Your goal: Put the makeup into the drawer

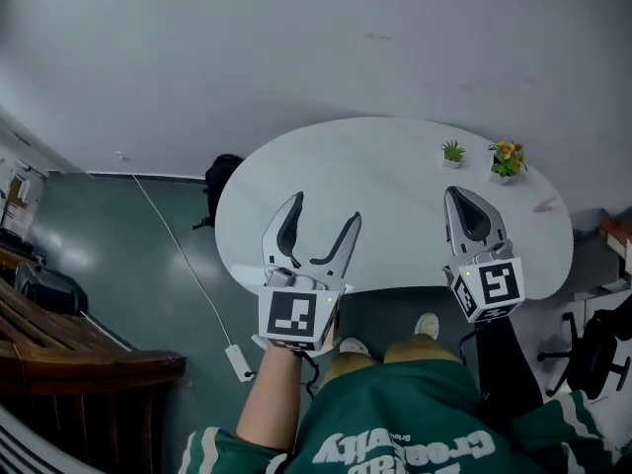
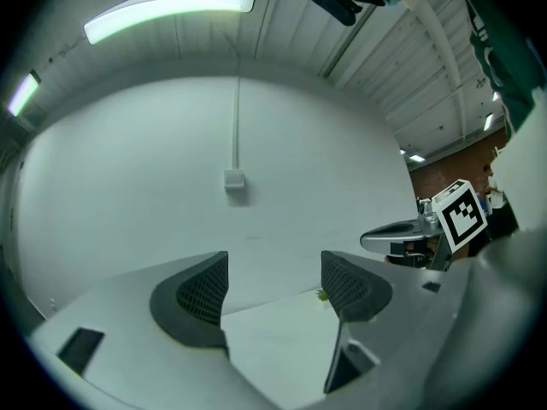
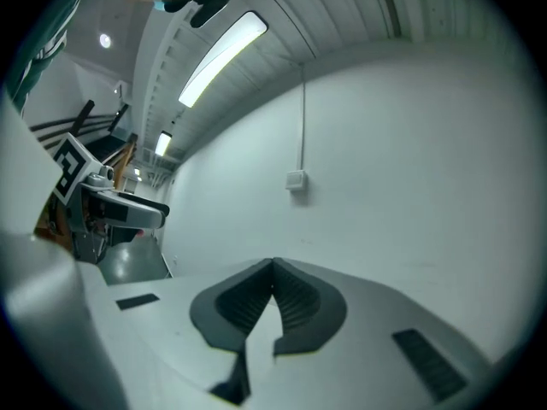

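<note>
No makeup and no drawer show in any view. In the head view both grippers hang over the near edge of a white oval table [image 1: 385, 181]. My left gripper [image 1: 324, 208] is open and holds nothing. In the left gripper view its jaws stand wide apart around the left gripper [image 2: 273, 293], with only bare tabletop and wall between them. My right gripper [image 1: 456, 196] is shut and empty. The right gripper view shows the right gripper [image 3: 273, 270] with its pads [image 3: 295, 301] pressed together and pointing at the white wall. Each gripper sees the other: the right gripper [image 2: 410, 233] and the left gripper [image 3: 120, 207].
Two small potted plants [image 1: 452, 152] [image 1: 507, 158] stand at the table's far right. A black bag [image 1: 222, 178] lies on the floor by the table's left, and a cable runs to a white block [image 1: 240, 361]. A wooden bench [image 1: 59, 349] is at the left, and a dark chair [image 1: 592, 354] at the right.
</note>
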Tool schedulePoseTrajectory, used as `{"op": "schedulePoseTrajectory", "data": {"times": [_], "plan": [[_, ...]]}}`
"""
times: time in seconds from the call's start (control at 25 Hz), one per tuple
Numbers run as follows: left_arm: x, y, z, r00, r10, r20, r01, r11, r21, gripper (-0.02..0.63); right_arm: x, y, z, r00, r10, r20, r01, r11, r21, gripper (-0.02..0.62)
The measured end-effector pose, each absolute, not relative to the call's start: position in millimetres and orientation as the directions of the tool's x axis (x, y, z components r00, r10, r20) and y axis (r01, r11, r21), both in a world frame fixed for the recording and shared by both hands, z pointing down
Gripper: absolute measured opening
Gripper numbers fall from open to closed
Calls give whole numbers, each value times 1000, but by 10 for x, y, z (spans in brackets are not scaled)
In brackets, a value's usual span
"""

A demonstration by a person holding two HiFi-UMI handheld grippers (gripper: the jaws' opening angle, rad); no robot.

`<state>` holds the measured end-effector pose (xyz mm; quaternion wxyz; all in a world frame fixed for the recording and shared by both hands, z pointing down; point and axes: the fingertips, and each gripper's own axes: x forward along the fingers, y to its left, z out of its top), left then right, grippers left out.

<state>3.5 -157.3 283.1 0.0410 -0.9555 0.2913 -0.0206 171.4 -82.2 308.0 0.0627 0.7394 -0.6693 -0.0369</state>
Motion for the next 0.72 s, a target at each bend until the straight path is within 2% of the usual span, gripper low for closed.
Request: {"op": "schedulePoseTrajectory", "data": {"times": [0.36,0.72], "plan": [[1557,-1084,2963,917,-397,40,-392,-915,-97,333,3058,-98,3100,270,-962,42,-953,-261,153,5],[2630,-686,3164,939,-334,80,-327,-941,-90,333,4047,405,3206,340,-939,46,-935,-332,125,3]]}}
